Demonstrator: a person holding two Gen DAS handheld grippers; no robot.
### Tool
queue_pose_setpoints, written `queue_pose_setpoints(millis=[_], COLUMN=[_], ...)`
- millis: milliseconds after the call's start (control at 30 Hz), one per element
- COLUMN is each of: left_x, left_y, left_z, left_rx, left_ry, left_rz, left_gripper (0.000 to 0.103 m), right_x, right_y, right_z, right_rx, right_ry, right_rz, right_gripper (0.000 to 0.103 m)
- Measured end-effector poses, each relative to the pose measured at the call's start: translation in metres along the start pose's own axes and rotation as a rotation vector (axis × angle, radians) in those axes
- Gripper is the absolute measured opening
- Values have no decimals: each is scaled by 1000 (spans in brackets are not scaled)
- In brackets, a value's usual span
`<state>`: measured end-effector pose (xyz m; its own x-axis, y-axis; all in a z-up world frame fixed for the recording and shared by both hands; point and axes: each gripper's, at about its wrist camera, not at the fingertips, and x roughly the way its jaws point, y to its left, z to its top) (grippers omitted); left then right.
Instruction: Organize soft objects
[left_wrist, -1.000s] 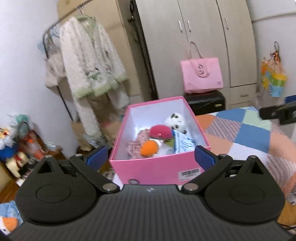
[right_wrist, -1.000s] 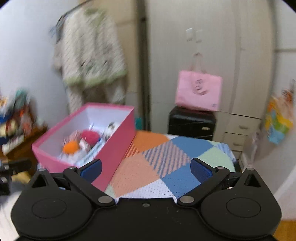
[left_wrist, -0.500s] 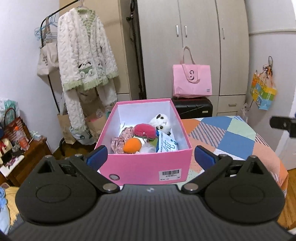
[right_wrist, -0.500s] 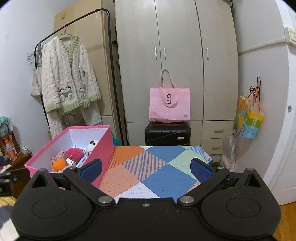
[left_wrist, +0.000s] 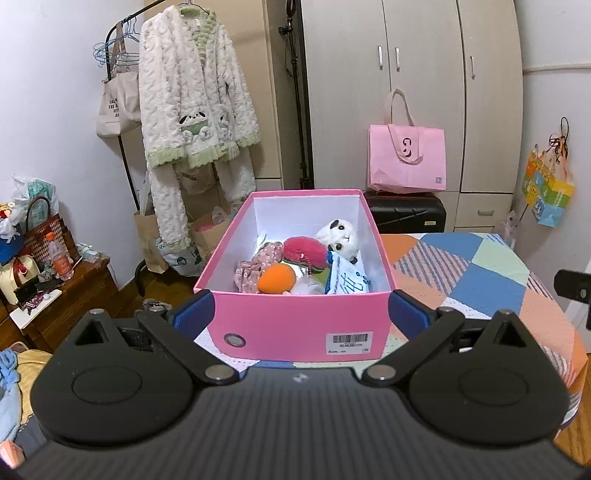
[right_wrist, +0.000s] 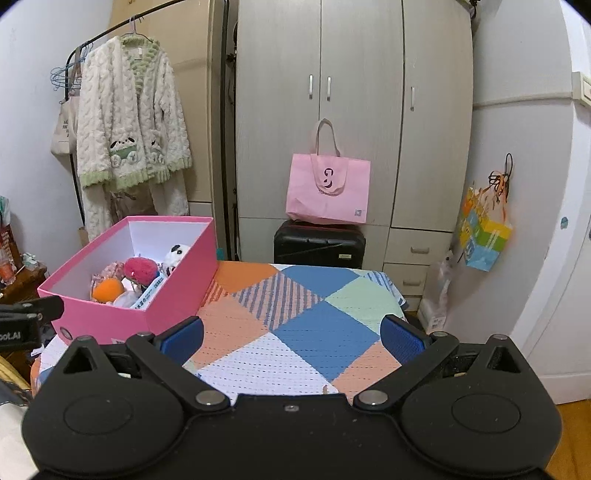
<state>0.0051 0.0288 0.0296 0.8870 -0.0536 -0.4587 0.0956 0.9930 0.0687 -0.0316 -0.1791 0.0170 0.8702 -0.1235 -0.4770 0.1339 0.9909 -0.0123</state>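
Left gripper spread wide, empty, frame centre, facing pink cardboard box holding plush toys. Right gripper wide, empty, over patchwork tablecloth. Risk: box near table edge; nudge could tip it.

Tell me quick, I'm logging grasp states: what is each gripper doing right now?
Left gripper: open, holding nothing, facing the pink box.
Right gripper: open, holding nothing, over the patchwork cloth.

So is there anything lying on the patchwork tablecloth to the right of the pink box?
No, in the right wrist view the patchwork tablecloth is bare beside the pink box; the soft toys all sit inside the box.
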Motion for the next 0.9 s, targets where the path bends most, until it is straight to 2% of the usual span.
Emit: queue_pose_setpoints(millis=[333, 667, 900], left_x=[-2, -7, -5], left_y=[-10, -13, -9], left_z=[-6, -10, -10], left_rx=[27, 31, -3], left_ry=[-4, -33, -42], left_rz=[-34, -12, -7], left_gripper=[102, 102, 102], right_x=[-5, -7, -10], right_y=[-2, -5, -4], right_z=[-6, -9, -14], right_rx=[-29, -37, -59], right_ry=[-29, -47, -66], right_rz=[-11, -47, -63], right_gripper=[103, 103, 103])
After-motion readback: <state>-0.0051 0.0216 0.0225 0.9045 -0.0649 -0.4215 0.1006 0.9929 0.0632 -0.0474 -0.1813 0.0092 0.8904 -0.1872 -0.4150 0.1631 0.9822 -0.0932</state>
